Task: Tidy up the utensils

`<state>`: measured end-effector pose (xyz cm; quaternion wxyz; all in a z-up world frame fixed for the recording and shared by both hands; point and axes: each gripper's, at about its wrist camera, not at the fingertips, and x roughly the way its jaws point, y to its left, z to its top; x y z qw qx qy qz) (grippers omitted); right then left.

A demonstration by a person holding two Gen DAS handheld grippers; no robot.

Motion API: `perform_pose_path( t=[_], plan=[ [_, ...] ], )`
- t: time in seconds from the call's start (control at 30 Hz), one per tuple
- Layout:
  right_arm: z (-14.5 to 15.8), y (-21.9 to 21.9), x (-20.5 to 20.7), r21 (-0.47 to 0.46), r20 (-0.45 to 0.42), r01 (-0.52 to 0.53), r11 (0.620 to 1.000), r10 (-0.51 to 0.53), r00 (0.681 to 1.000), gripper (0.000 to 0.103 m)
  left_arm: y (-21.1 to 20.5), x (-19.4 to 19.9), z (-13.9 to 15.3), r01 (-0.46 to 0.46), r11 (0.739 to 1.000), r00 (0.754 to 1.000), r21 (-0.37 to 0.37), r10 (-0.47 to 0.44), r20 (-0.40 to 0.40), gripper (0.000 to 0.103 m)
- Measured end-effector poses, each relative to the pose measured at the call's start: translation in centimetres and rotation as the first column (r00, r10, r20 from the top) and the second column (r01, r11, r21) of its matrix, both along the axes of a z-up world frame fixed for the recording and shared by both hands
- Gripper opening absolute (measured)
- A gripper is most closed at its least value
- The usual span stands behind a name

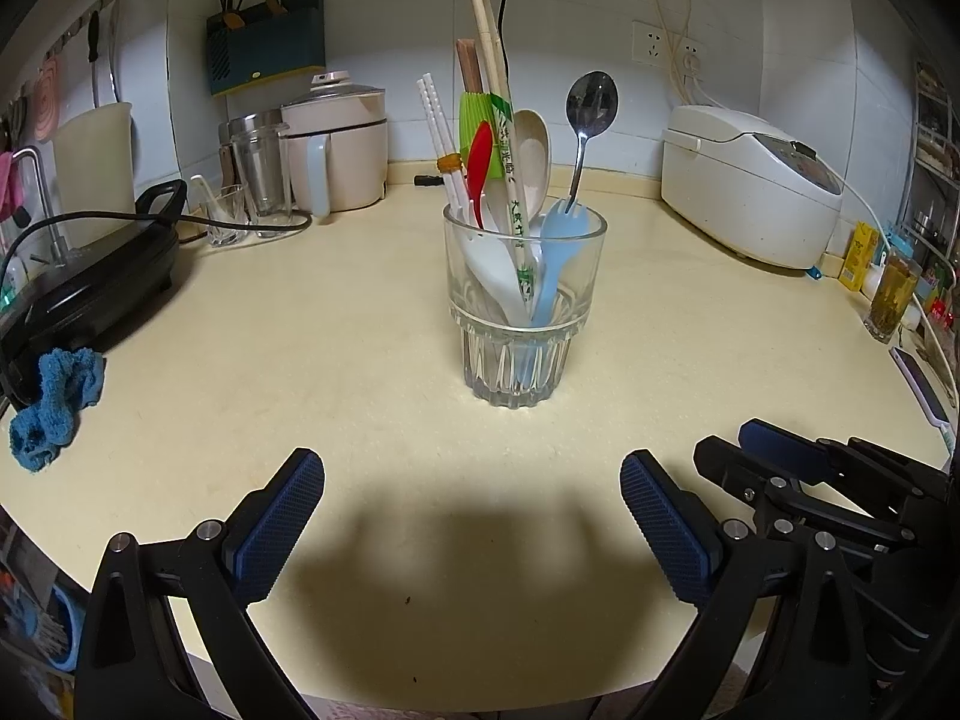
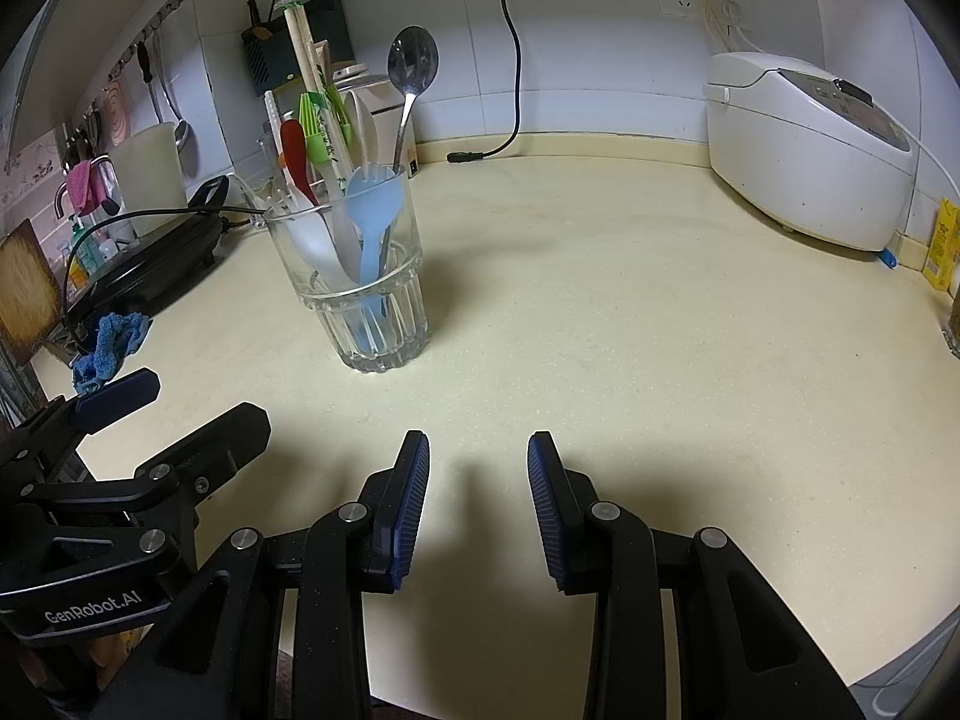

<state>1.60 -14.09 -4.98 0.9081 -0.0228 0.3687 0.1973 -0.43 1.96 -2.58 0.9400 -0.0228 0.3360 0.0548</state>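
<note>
Fingers of two grippers apart, empty; one glass, one metal spoon.

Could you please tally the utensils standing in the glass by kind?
Spoons: 4 (metal spoon, red spoon, beige spoon, white spoon)
Chopstick pairs: 2 (white chopsticks, paper-wrapped chopsticks)
Sporks: 1 (blue spork)
Brushes: 1 (green silicone brush)
Total: 8
</note>
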Motion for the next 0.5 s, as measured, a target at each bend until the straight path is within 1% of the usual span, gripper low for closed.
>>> perform_pose_path(
  t=[0.5],
  plan=[
    [-0.07, 0.03, 0.01, -0.001, -0.005, -0.004, 1.000, 0.004, 1.000, 0.034, 0.03, 0.01, -0.05, -0.004, 1.000, 1.000, 0.007, 0.004, 0.002, 0.101]
  ],
)
